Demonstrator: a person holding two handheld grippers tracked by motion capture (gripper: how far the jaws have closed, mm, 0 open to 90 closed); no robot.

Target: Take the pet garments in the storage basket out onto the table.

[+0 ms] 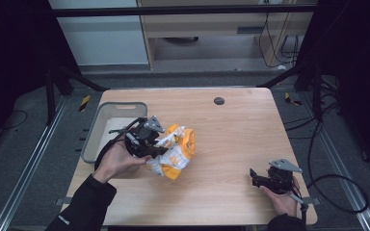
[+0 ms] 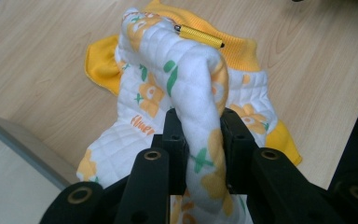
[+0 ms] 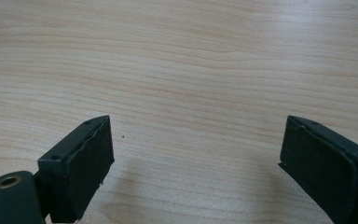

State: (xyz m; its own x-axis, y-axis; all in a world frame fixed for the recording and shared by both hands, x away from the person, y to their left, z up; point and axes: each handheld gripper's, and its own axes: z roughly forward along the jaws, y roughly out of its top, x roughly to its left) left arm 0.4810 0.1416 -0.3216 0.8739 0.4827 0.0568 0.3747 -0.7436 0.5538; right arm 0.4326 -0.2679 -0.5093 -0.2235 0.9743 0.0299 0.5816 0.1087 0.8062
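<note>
One word to read here: orange cursive "flower", its end lost in a fold, printed on the white quilted garment (image 2: 168,88), just left of where the fabric is pinched.

From the high view you are looking forward and down on the whole wooden table (image 1: 231,120), far enough off that the floor and the grey bin (image 1: 96,130) at its left edge are showing too. The camera riding on your left gripper (image 2: 198,128) is pointing along its jaws, sitting very near the quilted floral garment (image 2: 191,84), which is also lying left of centre in the high view. The camera on your right gripper (image 3: 196,154) is facing down, close over bare tabletop near the right front corner.
</note>
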